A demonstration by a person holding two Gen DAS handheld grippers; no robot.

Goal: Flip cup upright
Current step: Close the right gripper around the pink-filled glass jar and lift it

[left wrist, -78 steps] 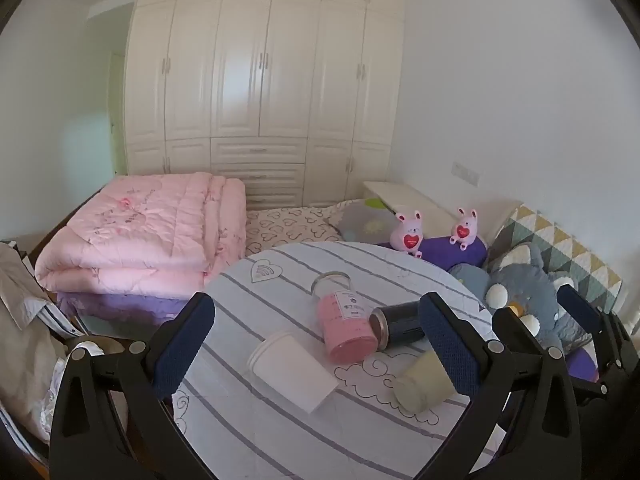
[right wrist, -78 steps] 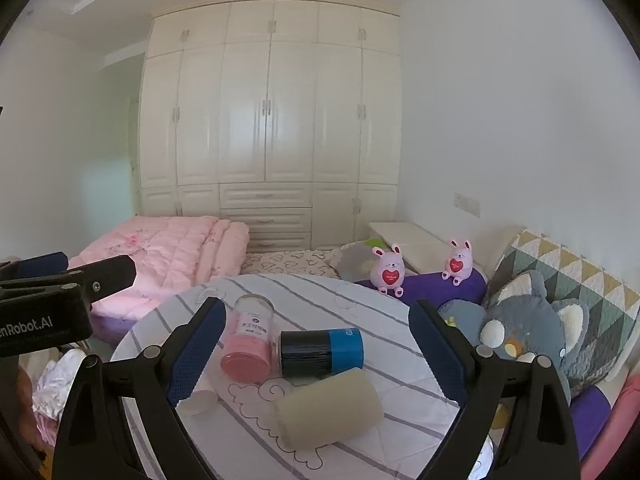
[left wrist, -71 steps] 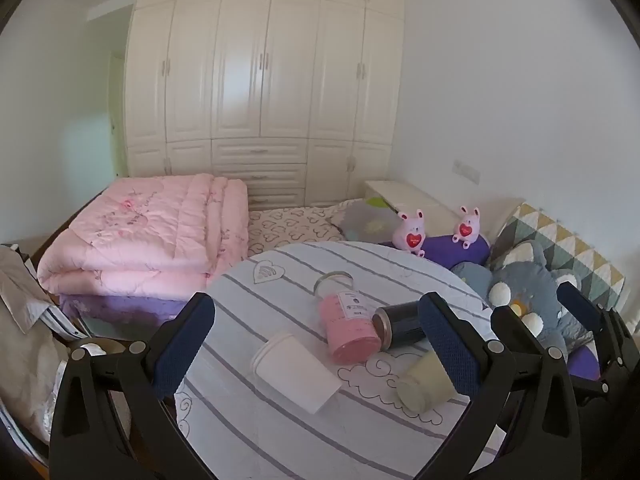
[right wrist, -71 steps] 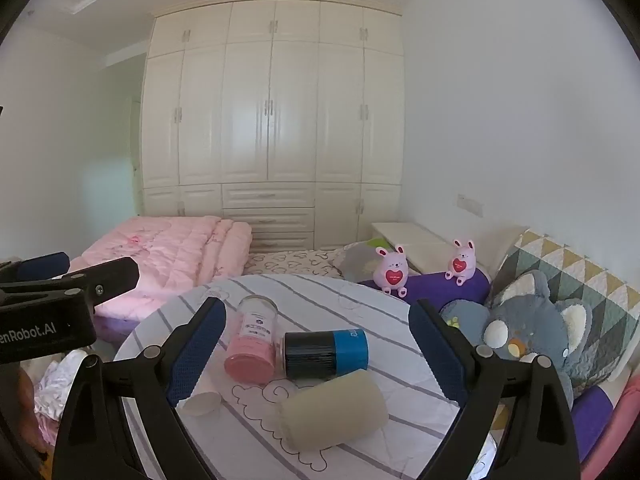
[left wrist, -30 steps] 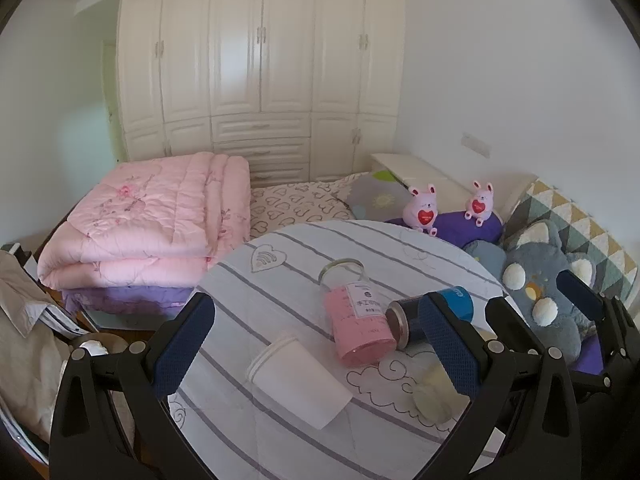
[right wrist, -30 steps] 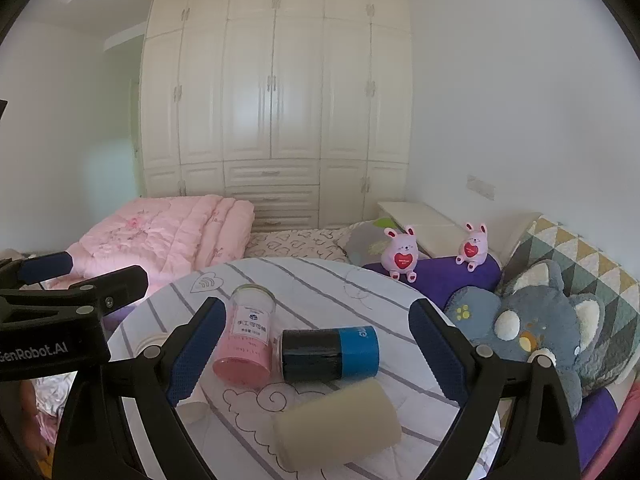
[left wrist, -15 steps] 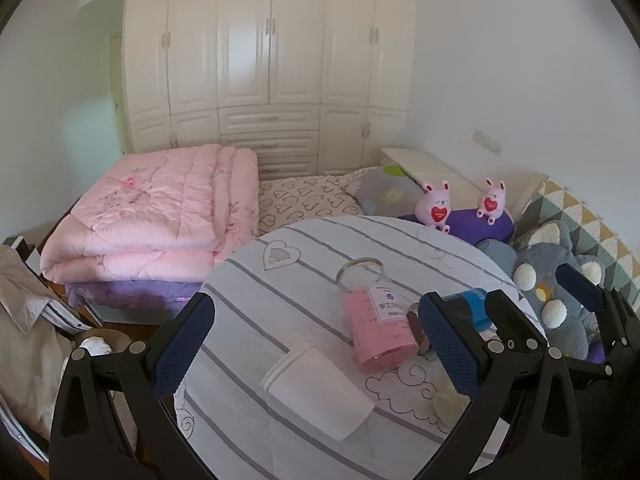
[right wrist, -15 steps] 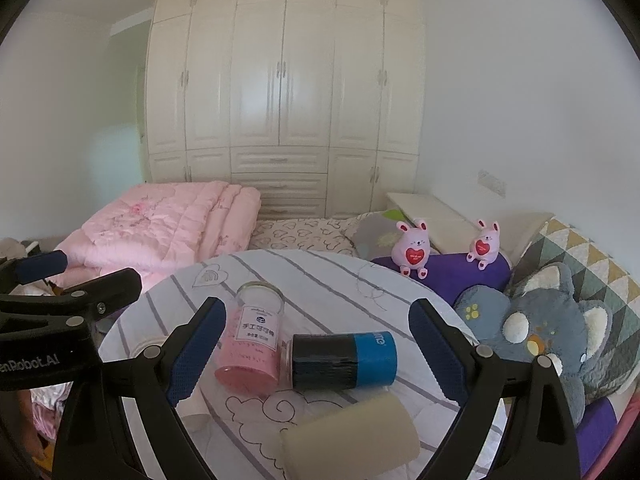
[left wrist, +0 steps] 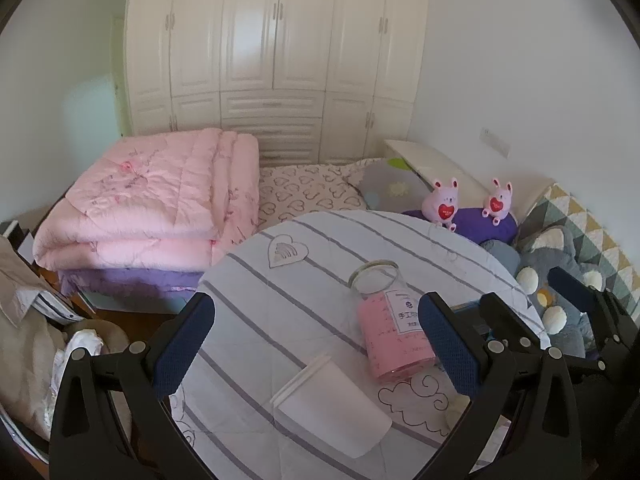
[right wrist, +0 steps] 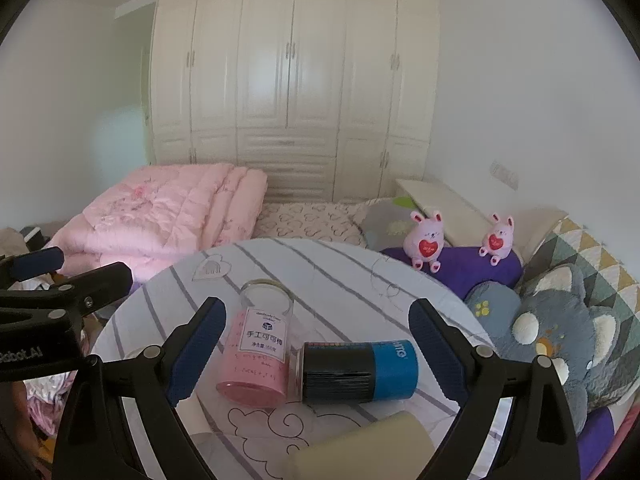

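Both grippers lower and nearer table (left wrist: 256,280) than a second ago. Left gripper (left wrist: 316,344) wide open over toppled white cup (left wrist: 332,412); right gripper (right wrist: 316,344) wide open, straddling pink jar (right wrist: 256,356). Nothing grasped; flip likely about to begin.

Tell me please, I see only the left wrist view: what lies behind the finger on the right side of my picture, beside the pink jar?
Observer: A black and blue can lies there on its side, with its dark end beside the pink jar.
Operator: Is there another cup besides the white cup in front of me?
Observer: Yes, a beige cup lies on its side, nearer to the right tongs than the can is.
Operator: Do those tongs hold something?
Observer: No, they are open and hold nothing.
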